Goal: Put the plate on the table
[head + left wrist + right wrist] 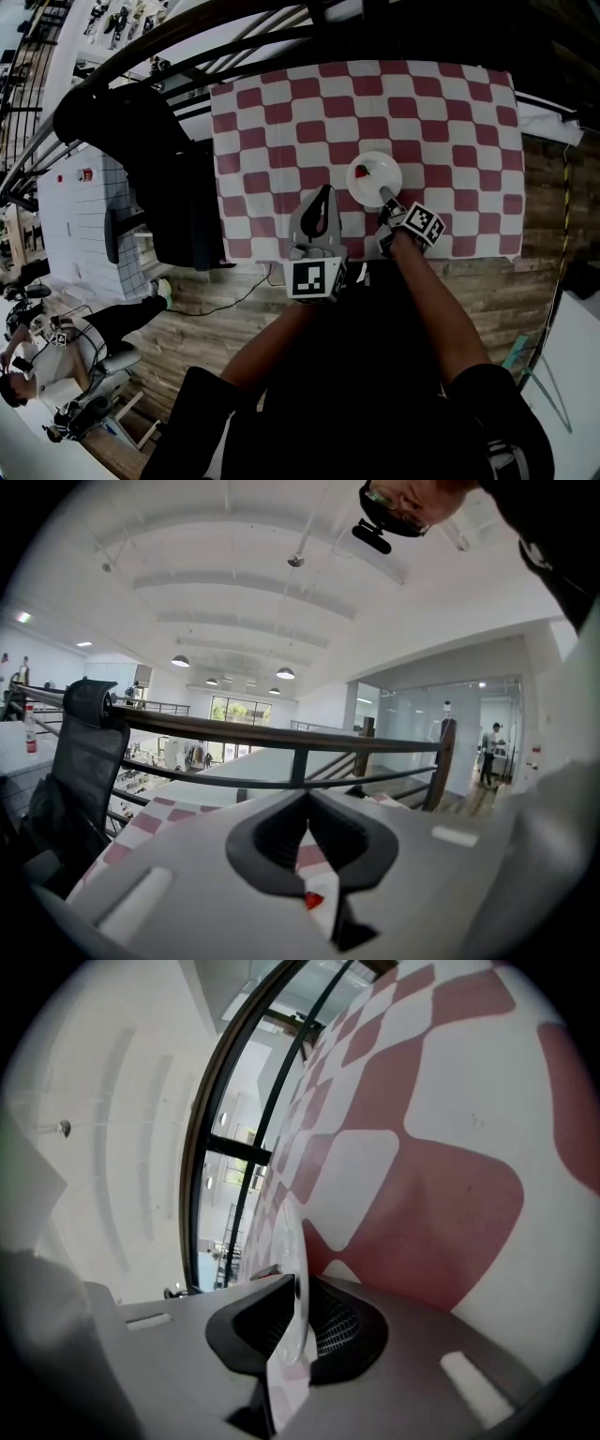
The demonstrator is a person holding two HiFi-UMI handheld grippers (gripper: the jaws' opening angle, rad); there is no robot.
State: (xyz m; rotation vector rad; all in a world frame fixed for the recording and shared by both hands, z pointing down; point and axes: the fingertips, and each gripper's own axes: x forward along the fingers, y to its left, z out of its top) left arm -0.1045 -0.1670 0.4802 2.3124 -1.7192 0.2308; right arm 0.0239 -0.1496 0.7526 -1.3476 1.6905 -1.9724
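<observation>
A small white plate (373, 178) with a red strawberry (362, 171) on it sits near the front of the table (281, 112), which is covered by a red-and-white checked cloth. My right gripper (383, 198) is shut on the plate's near rim. In the right gripper view the plate (292, 1241) shows edge-on between the jaws of the right gripper (300, 1283), close beside the cloth. I cannot tell whether it rests on the cloth. My left gripper (325, 193) hovers just left of the plate, shut and empty. In its own view the left gripper (305, 799) frames the strawberry (312, 901).
A black office chair (141, 159) stands against the table's left side. A dark railing (281, 37) runs behind the table's far edge. The table's front edge (450, 255) meets wooden floor. A person (56, 347) sits far off at lower left.
</observation>
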